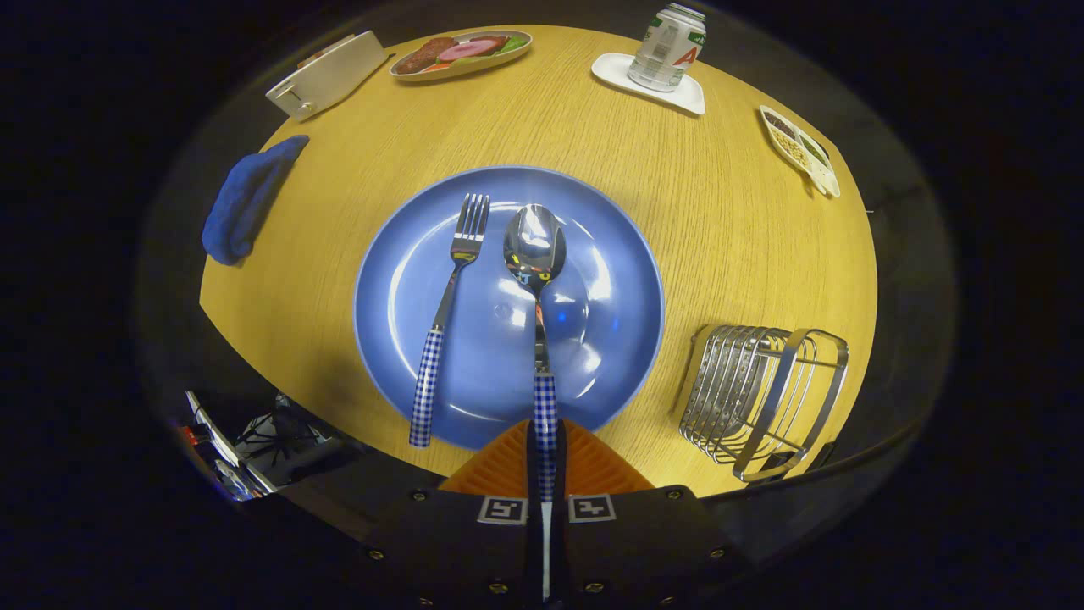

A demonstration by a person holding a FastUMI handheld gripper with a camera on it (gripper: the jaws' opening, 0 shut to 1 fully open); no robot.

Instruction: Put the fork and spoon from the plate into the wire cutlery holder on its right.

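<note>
claw (pixel 546 462): fingers drawn nearly together, clamped on the checked handle of the spoon, one finger pressing each side
spoon (pixel 535 254): shiny metal, blue-and-white checked handle; bowl facing up over the middle of the plate, handle running back between the fingers
fork (pixel 449 309): same checked handle, lying just left of the spoon, tines pointing away, handle end past the plate's near rim
plate (pixel 610 254): round, blue, glossy, just ahead of the fingers on the table (pixel 694 212)
wire cutlery holder (pixel 762 390): metal, on the table right of the plate, close to the near edge
beyond: blue cloth (pixel 246 199), drink can (pixel 669 47) on a white tray
</note>
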